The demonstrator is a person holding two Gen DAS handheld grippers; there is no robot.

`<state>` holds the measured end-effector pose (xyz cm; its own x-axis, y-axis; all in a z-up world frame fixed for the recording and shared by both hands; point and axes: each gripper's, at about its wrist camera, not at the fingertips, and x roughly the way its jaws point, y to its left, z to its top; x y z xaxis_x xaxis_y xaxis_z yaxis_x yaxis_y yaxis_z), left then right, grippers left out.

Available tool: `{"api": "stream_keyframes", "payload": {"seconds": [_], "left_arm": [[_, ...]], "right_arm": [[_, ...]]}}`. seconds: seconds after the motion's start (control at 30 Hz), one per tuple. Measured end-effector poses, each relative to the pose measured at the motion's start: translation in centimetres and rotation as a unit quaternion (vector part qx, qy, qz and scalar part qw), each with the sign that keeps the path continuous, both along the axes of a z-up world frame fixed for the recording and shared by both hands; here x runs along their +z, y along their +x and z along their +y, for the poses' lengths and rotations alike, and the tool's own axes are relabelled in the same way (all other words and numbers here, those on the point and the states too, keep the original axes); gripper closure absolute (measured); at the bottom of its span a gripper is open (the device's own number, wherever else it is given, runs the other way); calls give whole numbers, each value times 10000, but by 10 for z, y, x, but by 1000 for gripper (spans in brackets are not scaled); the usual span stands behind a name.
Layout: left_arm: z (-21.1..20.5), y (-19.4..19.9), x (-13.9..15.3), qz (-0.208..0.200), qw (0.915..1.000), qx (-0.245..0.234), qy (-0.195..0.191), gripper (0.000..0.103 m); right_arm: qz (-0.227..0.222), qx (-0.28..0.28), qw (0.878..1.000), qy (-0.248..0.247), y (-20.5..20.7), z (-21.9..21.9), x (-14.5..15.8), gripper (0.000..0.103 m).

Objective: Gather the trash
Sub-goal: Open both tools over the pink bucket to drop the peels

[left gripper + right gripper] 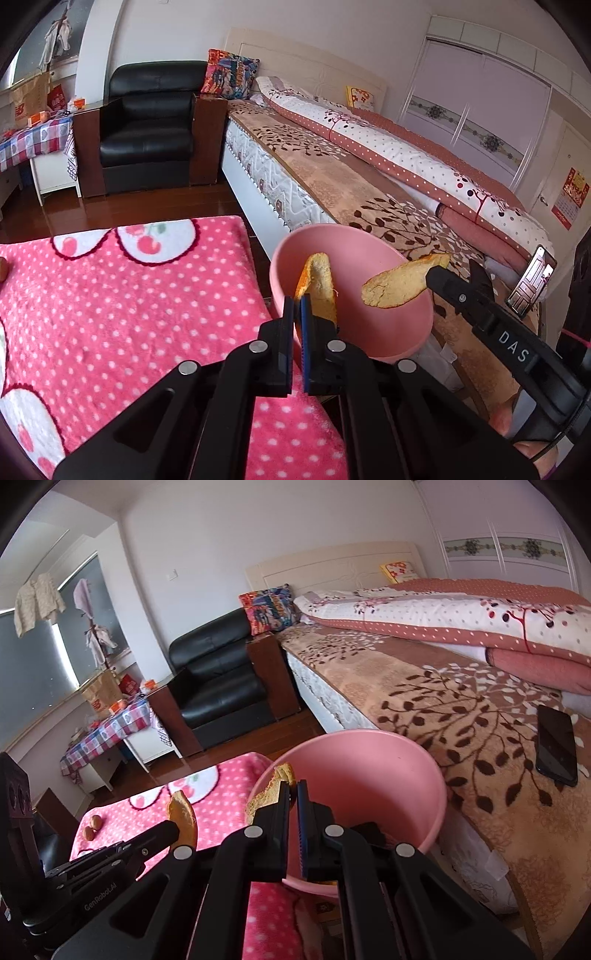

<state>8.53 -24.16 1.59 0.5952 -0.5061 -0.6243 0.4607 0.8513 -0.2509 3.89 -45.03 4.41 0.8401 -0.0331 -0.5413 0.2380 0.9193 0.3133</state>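
A pink bin (384, 325) stands between the pink dotted blanket (129, 302) and the bed; it also shows in the right wrist view (388, 786). My left gripper (297, 306) is shut on an orange peel (319, 284) held over the bin's near rim. My right gripper (293, 790) is shut on a second orange peel (271, 790) over the bin; from the left wrist view this peel (402, 280) hangs above the bin's opening. The left gripper's peel (183, 818) also shows in the right wrist view.
Two small brown nuts (92, 827) lie on the blanket's far left. A black phone (556, 746) lies on the brown leaf-print bed cover (443, 709). A black armchair (147, 125) and a table with a checked cloth (33, 140) stand beyond on the wooden floor.
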Motion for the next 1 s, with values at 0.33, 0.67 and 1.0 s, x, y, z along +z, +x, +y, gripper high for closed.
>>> {"api": "stream_keyframes", "payload": {"seconds": [0.33, 0.67, 1.0], "left_arm": [[-40, 12, -18, 142, 9989, -439, 61, 100], [-47, 21, -37, 292, 9981, -499, 230, 100], [-36, 17, -32, 204, 9984, -456, 260, 68]], "right_arm": [[235, -185, 9995, -85, 9, -18, -25, 99], [480, -236, 9986, -31, 19, -22, -45, 99], [485, -101, 9988, -64, 17, -12, -41, 74]]}}
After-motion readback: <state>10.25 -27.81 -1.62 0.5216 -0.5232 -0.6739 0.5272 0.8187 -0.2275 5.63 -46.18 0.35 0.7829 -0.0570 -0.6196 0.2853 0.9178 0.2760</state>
